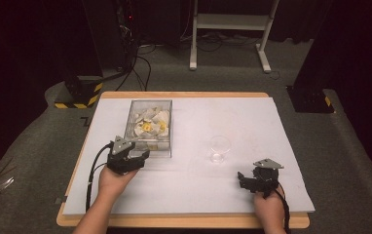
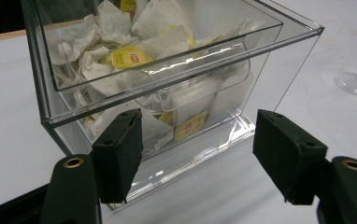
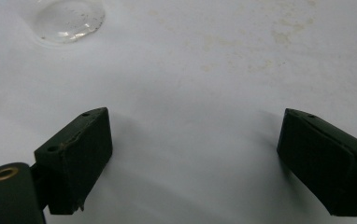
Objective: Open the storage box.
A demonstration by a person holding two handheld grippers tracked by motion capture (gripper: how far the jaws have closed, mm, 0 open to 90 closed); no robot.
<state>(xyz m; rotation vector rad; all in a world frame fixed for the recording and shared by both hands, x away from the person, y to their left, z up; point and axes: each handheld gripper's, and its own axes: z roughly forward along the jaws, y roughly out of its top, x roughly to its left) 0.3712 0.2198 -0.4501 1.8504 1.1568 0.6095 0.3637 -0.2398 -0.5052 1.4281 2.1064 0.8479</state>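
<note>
A clear box [image 1: 150,127] sits on the white table [image 1: 252,190], in the upper left part of the high view. It is full of tea bags [image 1: 148,125], white ones with yellow tags. In the left gripper view the box fills the top and middle of the frame, and a clear drawer front pokes out low on the side of it that faces the camera.

The left gripper [image 1: 134,158] is at the lower left of the high view, right at the near side of the box. Its jaws are wide open. In the left gripper view the left jaw is in front of the box's low edge, very close to it; I cannot tell if it touches. The right jaw is off to the side, over bare table. Nothing is held.

The right gripper [image 1: 245,181] is at the lower right of the high view, well apart from the box. Its jaws are wide open too, with only white table between them.

A small clear cup [image 1: 219,148] stands in the middle of the table, between the two grippers.
</note>
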